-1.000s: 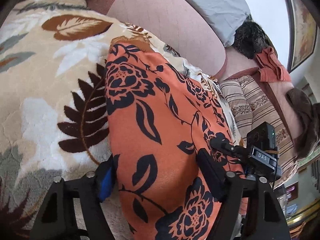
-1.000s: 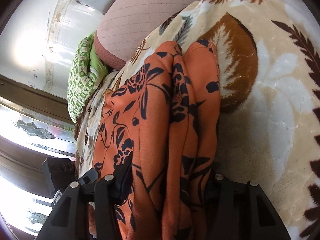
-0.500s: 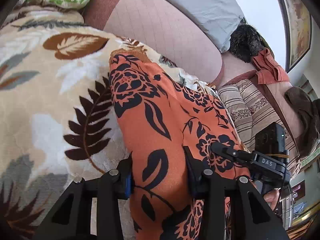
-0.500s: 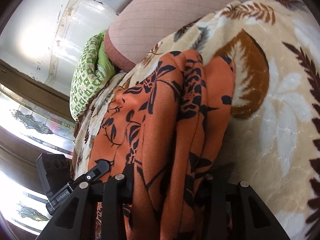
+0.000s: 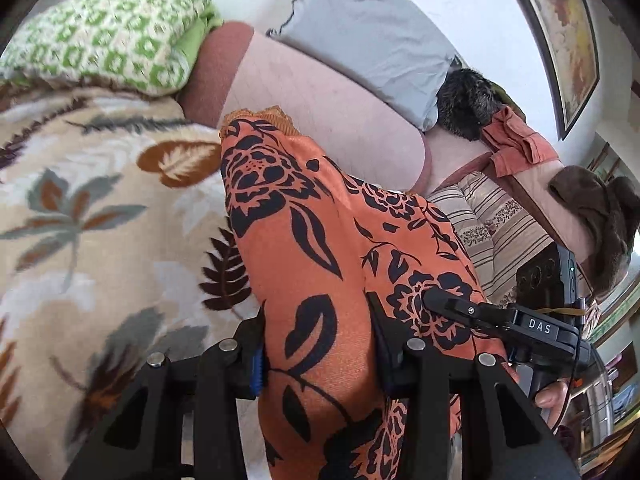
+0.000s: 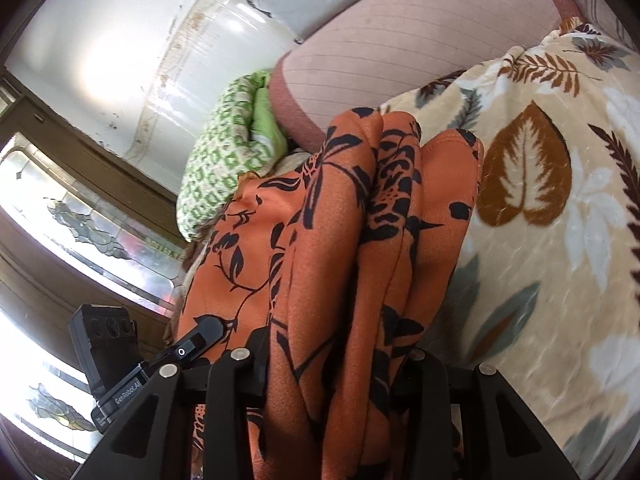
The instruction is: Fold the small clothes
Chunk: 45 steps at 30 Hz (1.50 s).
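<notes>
While my left gripper (image 5: 318,350) pinches one end of the orange floral garment (image 5: 320,248), its jaws having just closed on the cloth, my right gripper (image 6: 336,364) clamps the bunched other end above the leaf-patterned blanket (image 6: 560,240).

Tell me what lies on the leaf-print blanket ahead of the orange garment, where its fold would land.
Nothing visible does. The orange floral garment is clamped in both grippers, and the leaf-print blanket ahead of it is bare up to the pink bolster.
</notes>
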Tool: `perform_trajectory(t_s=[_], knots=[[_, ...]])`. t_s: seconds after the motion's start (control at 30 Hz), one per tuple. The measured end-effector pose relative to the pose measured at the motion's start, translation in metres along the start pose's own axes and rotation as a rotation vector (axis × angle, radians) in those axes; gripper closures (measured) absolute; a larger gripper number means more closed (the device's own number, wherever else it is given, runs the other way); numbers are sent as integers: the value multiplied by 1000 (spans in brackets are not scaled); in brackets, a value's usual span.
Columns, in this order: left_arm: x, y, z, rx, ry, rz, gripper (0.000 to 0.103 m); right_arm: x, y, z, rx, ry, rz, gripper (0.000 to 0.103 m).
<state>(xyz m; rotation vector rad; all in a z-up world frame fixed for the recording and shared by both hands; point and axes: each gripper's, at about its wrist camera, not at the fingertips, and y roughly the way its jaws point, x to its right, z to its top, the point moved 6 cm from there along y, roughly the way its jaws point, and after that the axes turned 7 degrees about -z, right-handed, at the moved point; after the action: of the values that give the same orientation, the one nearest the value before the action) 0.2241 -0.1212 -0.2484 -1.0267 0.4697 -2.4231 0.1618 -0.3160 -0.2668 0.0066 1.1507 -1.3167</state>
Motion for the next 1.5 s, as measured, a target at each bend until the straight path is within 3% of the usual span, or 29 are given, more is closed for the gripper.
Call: perform_trajectory(t_s=[0.27, 0.57, 0.97, 1.5], knots=[[-9, -60, -23, 25, -23, 56, 60, -46, -8, -38, -13, -4, 45, 63], [-29, -66, -56, -32, -69, 151, 60, -45, 2, -85, -81, 44, 30, 64], [-68, -42, -68, -99, -156, 217, 59, -29, 55, -93, -144, 90, -1, 64], [-68, -38, -73, -134, -79, 304, 55, -25, 71, -90, -193, 57, -29, 63]])
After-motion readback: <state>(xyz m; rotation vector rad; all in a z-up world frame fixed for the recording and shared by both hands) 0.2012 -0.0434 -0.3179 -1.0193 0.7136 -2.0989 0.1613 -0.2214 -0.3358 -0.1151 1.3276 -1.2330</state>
